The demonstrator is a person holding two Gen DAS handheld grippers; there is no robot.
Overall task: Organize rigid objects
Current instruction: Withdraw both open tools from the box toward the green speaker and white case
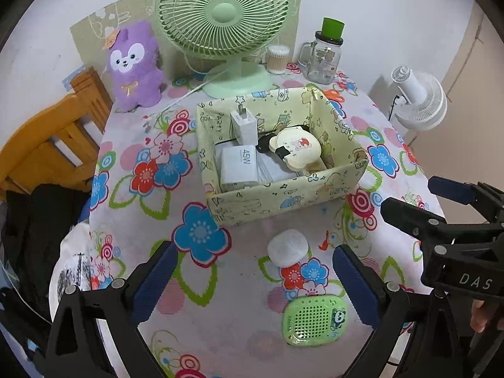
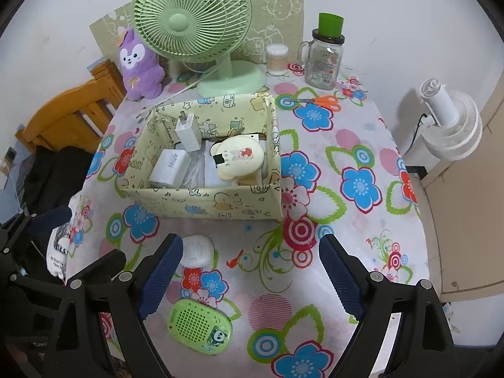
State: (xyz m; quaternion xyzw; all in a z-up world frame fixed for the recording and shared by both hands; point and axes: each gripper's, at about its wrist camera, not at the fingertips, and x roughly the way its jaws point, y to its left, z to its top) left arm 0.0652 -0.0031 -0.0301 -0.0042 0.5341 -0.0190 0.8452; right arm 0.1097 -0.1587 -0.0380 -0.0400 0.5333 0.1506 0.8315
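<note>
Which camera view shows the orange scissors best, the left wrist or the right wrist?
The right wrist view. There the orange scissors lie whole and unobstructed on the tablecloth, to the right of the box. In the left wrist view only a bit of orange shows behind the box's far corner.

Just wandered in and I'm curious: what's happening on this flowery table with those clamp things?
A person is tidying small hard items into the yellow box. Two chargers and a round mirror already lie inside. A white case and a green speaker are not yet packed and sit on the tablecloth. The left hand-held gripper and right hand-held gripper both hover open, holding nothing.
</note>
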